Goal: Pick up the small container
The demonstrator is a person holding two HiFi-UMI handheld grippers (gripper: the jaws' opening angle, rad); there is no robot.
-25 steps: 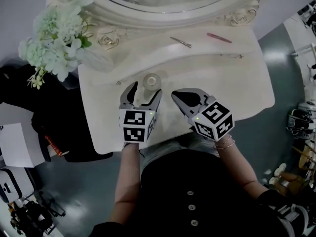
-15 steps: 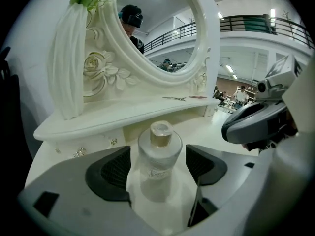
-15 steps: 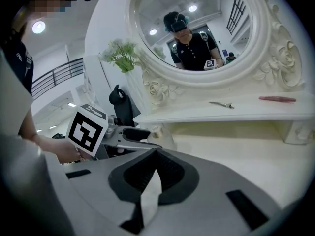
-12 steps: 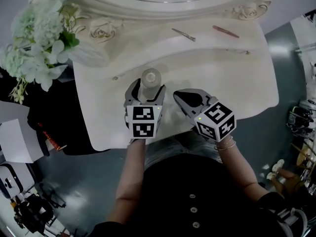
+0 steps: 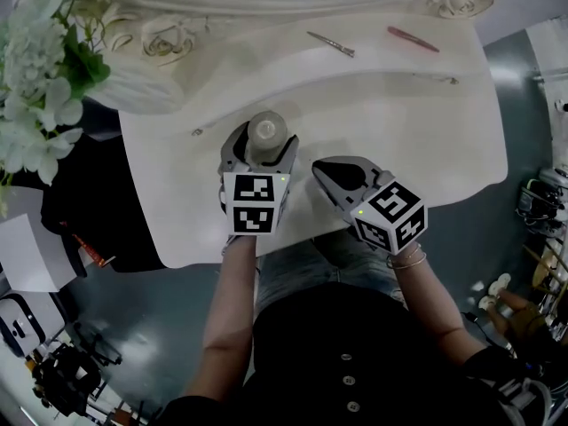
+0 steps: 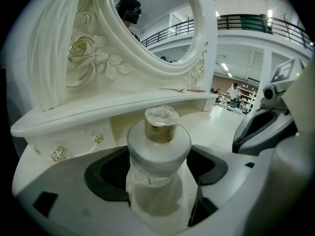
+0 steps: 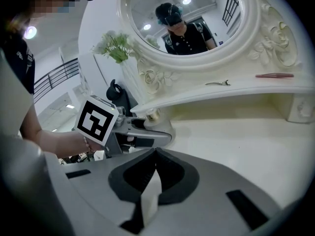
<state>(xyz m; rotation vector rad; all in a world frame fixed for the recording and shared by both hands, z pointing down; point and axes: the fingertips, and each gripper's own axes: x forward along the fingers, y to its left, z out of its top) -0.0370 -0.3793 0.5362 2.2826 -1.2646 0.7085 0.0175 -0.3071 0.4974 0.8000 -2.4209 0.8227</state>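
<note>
The small container (image 5: 266,133) is a frosted bottle with a gold neck and a clear stopper, standing upright near the front of the white dressing table (image 5: 399,140). My left gripper (image 5: 260,142) is shut on the container, one jaw on each side of its body. In the left gripper view the container (image 6: 158,149) fills the gap between the jaws of the left gripper (image 6: 160,163). Just to its right, my right gripper (image 5: 321,169) is shut and holds nothing. In the right gripper view, the jaws of the right gripper (image 7: 154,156) meet over the tabletop.
A metal hair clip (image 5: 330,44) and a red stick (image 5: 412,39) lie on the raised back shelf under the mirror frame (image 5: 266,3). White flowers (image 5: 40,87) stand at the far left. A small pin (image 5: 197,132) lies left of the container. The table's front edge is just below both grippers.
My left gripper moved forward around the container and its jaws closed onto it. The right gripper stayed shut in about the same place.
</note>
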